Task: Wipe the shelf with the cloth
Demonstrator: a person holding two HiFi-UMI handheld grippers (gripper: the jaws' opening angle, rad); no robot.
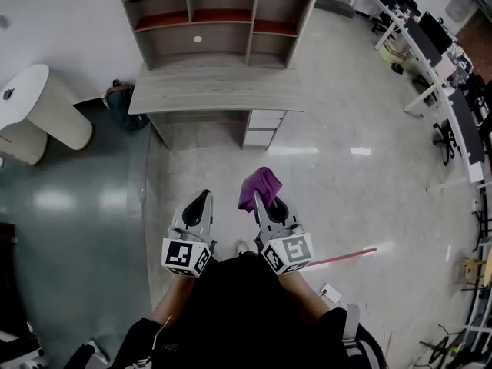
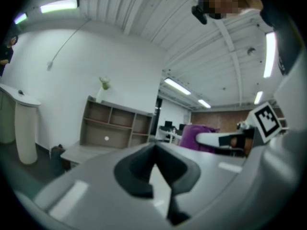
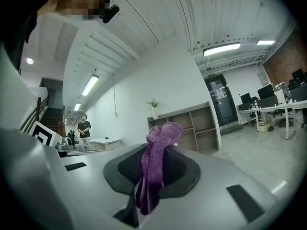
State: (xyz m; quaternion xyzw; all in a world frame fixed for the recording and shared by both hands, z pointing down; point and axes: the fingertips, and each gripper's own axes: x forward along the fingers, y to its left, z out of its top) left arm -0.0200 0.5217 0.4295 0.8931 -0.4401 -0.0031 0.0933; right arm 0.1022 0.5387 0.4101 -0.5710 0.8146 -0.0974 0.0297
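Note:
A wooden shelf unit with several cubbies stands on a grey desk against the far wall; it also shows in the left gripper view and the right gripper view. My right gripper is shut on a purple cloth, which bunches above the jaws and hangs down between them. My left gripper is shut with nothing in it, its jaws meeting. Both are held close to the body, well short of the desk.
A white rounded counter stands at the left. Office desks with monitors line the right side. A drawer unit sits under the desk. A pink rod lies on the floor at the right. A person stands far off.

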